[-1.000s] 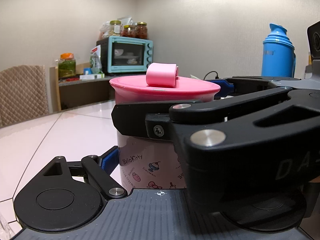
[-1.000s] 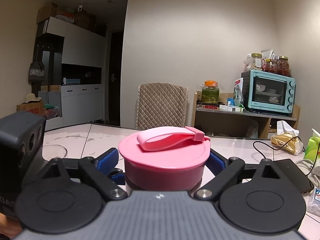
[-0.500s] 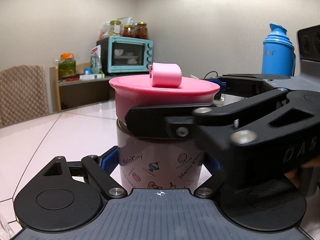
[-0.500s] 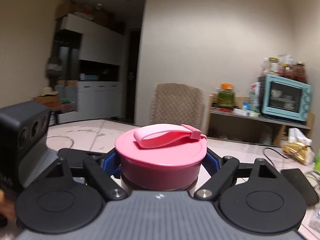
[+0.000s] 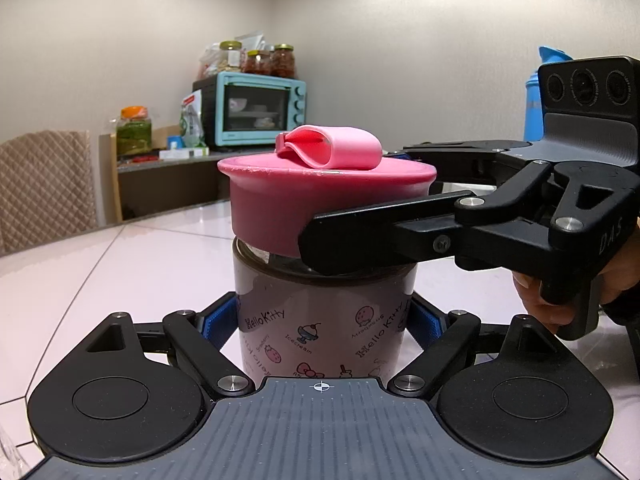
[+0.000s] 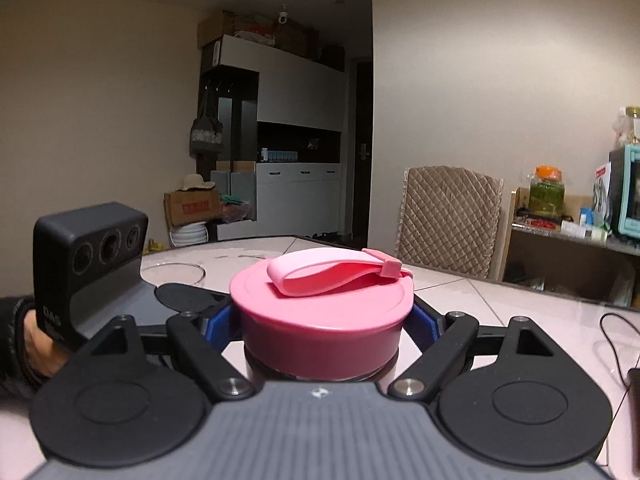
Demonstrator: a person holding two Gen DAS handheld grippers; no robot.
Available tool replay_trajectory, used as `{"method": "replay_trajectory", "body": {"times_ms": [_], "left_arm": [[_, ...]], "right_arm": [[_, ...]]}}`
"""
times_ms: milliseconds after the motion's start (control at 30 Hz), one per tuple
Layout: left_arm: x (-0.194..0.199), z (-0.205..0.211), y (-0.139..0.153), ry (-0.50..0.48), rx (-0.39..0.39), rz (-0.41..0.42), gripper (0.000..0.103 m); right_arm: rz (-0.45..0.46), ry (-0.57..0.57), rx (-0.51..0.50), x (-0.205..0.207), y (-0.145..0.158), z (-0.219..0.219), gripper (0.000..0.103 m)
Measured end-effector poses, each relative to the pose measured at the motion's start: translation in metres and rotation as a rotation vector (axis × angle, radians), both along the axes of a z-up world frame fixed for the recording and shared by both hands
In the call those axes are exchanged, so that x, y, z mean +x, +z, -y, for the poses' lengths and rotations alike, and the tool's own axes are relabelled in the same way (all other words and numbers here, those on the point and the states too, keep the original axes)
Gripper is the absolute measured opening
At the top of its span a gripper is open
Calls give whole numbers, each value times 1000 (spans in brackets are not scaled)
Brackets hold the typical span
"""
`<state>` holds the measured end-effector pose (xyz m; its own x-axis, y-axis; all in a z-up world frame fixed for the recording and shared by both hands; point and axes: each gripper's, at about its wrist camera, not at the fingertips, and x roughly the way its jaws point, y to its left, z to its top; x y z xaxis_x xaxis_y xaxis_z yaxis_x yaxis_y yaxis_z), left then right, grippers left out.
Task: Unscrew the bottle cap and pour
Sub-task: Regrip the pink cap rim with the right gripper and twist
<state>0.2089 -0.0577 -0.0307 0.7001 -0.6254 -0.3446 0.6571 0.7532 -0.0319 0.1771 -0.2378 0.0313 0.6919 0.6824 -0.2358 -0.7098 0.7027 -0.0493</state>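
Bottle: upright on the pale tabletop, a pink printed body, right in the middle of both wrist views.
Cap: broad pink lid sitting on top of the bottle, dark gap showing under its rim, its soft carry loop folded flat across the top.
Left gripper: low down, blue pads pressed to either side of the bottle body, clamped on it.
Right gripper: higher up, blue pads tight against the cap's wall on both sides, gripping it; in the left view its black finger crosses in front of the cap's lower edge and hides part of the bottle's neck.
Hands: one hand wraps the right gripper's handle at the right edge of the left view; the other hand shows at the left edge of the right view.
Behind, left view: teal oven with jars on top, a green-filled jar on the shelf beside it, a quilted chair, a blue flask half hidden by the right gripper's body.
Behind, right view: a glass dish on the table well back from the bottle, a cable at the right edge, a white cabinet across the room.
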Motion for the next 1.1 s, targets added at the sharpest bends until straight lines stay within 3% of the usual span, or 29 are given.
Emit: {"method": "replay_trajectory", "body": {"times_ms": [167, 300, 433, 767, 1100], "left_arm": [[0, 0, 0, 0, 0, 0, 90], [0, 0, 0, 0, 0, 0, 90], [1, 0, 0, 0, 0, 0, 90], [0, -1, 0, 0, 0, 0, 90], [0, 0, 0, 0, 0, 0, 90]], "right_arm": [[5, -18, -9, -3, 3, -2, 86], [9, -51, -14, -11, 3, -5, 98], [13, -129, -16, -19, 6, -8, 101], [10, -315, 19, -29, 1, -27, 101], [12, -394, 22, -25, -6, -45, 100]]}}
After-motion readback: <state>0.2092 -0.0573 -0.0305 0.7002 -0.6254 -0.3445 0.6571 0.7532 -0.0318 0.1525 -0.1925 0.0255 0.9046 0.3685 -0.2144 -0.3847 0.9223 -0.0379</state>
